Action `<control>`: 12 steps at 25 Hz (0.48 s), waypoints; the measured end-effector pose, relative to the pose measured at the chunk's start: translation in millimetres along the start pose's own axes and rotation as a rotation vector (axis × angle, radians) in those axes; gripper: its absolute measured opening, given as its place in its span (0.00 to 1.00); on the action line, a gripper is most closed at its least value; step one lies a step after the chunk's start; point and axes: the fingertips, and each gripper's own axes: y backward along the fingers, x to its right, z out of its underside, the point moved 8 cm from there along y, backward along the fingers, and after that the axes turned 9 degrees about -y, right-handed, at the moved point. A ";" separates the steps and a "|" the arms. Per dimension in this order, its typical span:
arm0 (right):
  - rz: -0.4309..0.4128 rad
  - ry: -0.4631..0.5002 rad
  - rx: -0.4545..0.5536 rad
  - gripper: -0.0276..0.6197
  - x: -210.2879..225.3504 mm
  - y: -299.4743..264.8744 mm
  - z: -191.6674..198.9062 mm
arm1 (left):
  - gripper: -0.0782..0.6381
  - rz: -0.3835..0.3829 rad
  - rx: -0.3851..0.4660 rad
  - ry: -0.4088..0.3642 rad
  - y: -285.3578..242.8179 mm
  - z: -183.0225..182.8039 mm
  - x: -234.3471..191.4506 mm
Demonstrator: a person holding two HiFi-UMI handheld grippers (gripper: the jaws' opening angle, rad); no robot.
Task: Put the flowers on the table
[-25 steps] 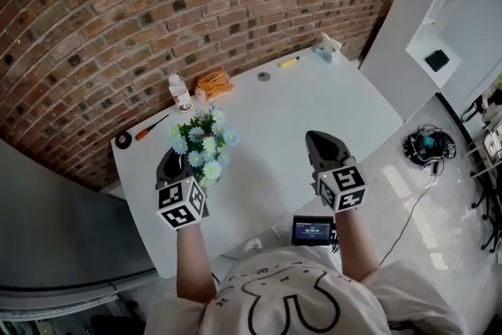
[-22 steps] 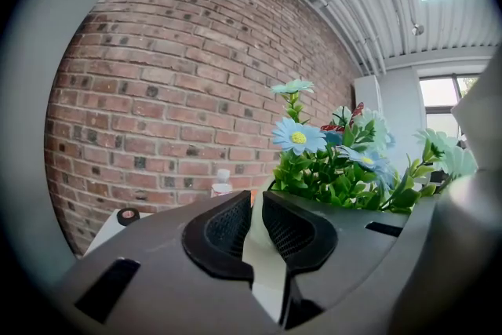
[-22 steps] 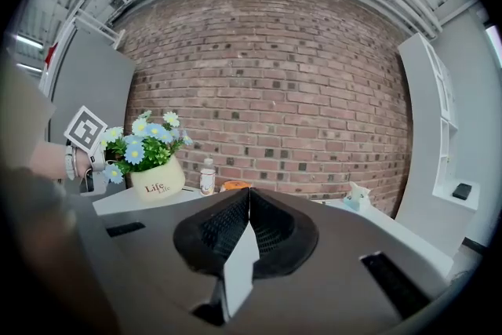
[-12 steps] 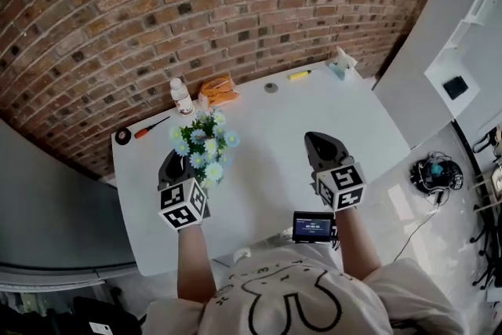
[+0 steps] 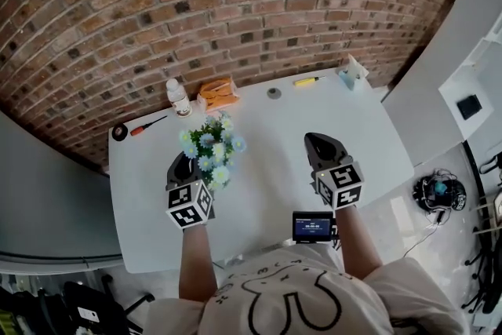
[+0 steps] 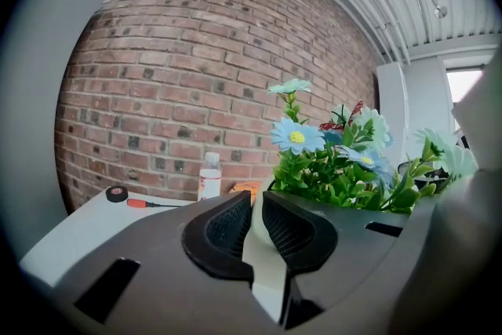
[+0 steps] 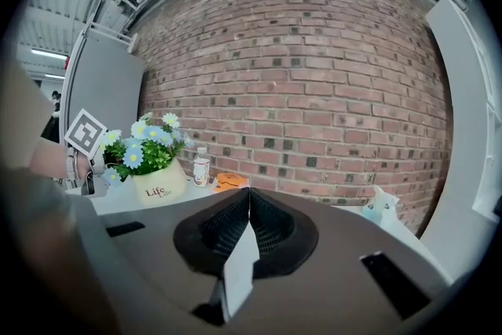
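The pot [image 6: 263, 263] of the flowers [image 5: 210, 149] is largely hidden by the left tool [image 5: 184, 160]; the round item [image 5: 273, 92] at the far edge of the surface [image 5: 267, 139] cannot be identified

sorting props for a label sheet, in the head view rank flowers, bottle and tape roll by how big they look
1. flowers
2. bottle
3. tape roll
The flowers may sit nearer the camera, yet the gap is plain.

Left gripper [image 6: 257, 202] clamped on flowers' pot [image 6: 263, 269], brick wall [image 6: 196, 67] behind
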 end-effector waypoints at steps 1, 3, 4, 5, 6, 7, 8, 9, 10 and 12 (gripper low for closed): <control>-0.007 0.000 -0.010 0.07 2.3 -3.9 3.3 | 0.18 0.001 -0.010 0.000 -4.1 4.0 2.3; -0.018 -0.006 -0.032 0.07 7.4 -11.3 11.4 | 0.18 0.006 -0.032 -0.002 -12.4 12.2 6.5; -0.021 -0.011 -0.043 0.07 9.7 -14.6 15.9 | 0.18 0.011 -0.042 0.000 -16.2 16.6 8.3; -0.022 -0.018 -0.055 0.07 11.8 -17.7 20.6 | 0.18 0.016 -0.052 0.002 -19.6 21.2 9.8; -0.022 -0.023 -0.066 0.07 13.7 -20.4 24.9 | 0.18 0.020 -0.063 0.004 -22.7 25.6 11.0; -0.021 -0.028 -0.076 0.07 15.5 -23.0 28.7 | 0.18 0.023 -0.074 0.006 -25.7 29.5 11.9; -0.021 -0.032 -0.087 0.07 17.0 -25.4 32.0 | 0.18 0.024 -0.085 0.006 -28.5 33.0 12.6; -0.020 -0.036 -0.096 0.07 18.2 -27.6 35.1 | 0.18 0.026 -0.096 0.006 -31.1 36.3 13.1; -0.018 -0.041 -0.106 0.07 19.0 -29.4 38.5 | 0.18 0.029 -0.107 0.005 -33.5 39.7 13.3; -0.015 -0.049 -0.128 0.07 20.4 -32.6 46.6 | 0.18 0.035 -0.126 0.004 -37.8 46.7 13.3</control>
